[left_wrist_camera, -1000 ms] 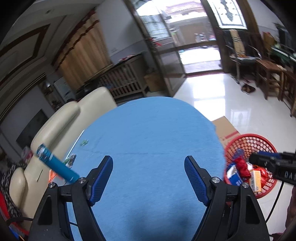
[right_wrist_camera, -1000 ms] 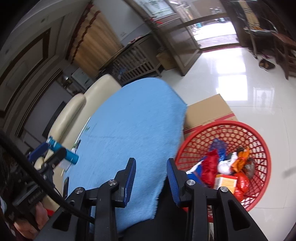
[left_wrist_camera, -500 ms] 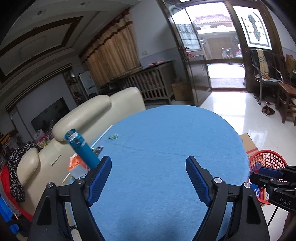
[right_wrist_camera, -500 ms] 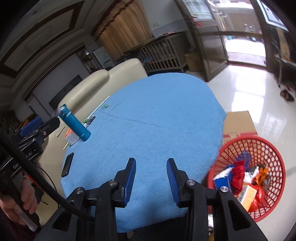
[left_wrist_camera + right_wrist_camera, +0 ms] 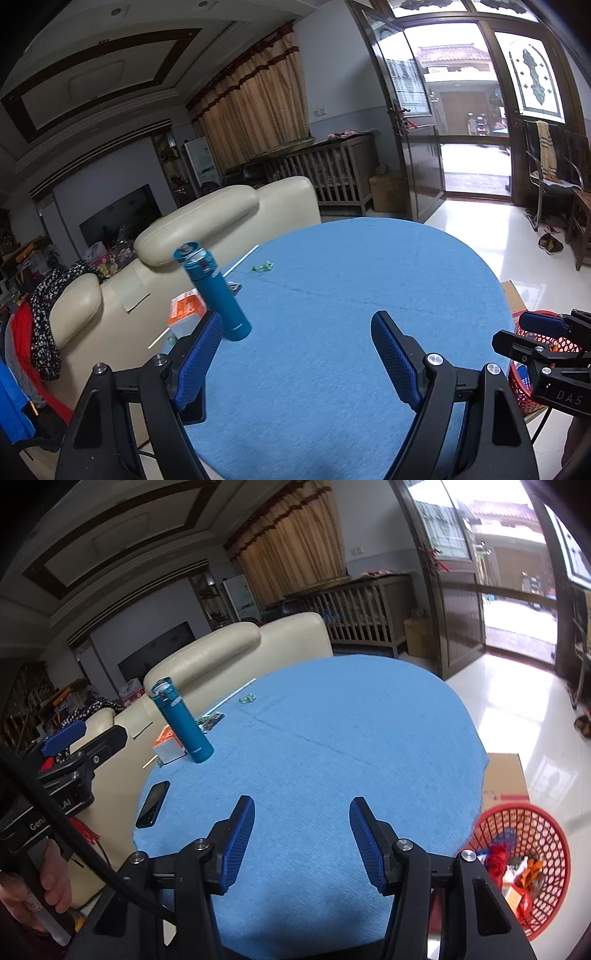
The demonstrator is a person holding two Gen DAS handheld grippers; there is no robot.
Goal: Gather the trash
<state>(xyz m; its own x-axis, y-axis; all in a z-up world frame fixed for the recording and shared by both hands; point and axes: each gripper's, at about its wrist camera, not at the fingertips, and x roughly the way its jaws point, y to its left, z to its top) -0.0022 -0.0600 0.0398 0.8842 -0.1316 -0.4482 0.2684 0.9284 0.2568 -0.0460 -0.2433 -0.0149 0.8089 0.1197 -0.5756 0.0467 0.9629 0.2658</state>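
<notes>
A red mesh basket (image 5: pixel 535 834) holding several pieces of trash stands on the floor right of the round blue table (image 5: pixel 332 746); its rim also shows in the left wrist view (image 5: pixel 532 328). A small green wrapper (image 5: pixel 261 266) lies at the table's far left, also in the right wrist view (image 5: pixel 246 699). A dark wrapper (image 5: pixel 210 720) lies beside the bottle. My left gripper (image 5: pixel 295 354) is open and empty above the table's near edge. My right gripper (image 5: pixel 301 840) is open and empty above the near edge, left of the basket.
A teal bottle (image 5: pixel 216 295) stands at the table's left, next to an orange-and-white box (image 5: pixel 168 747), a white straw (image 5: pixel 240 260) and a black phone (image 5: pixel 153 804). A cream sofa (image 5: pixel 207 225) is behind the table. A cardboard box (image 5: pixel 506 775) lies by the basket.
Both grippers have swung up and left from the basket side to face the table. The right gripper's jaws have opened wider. The left stays open.
</notes>
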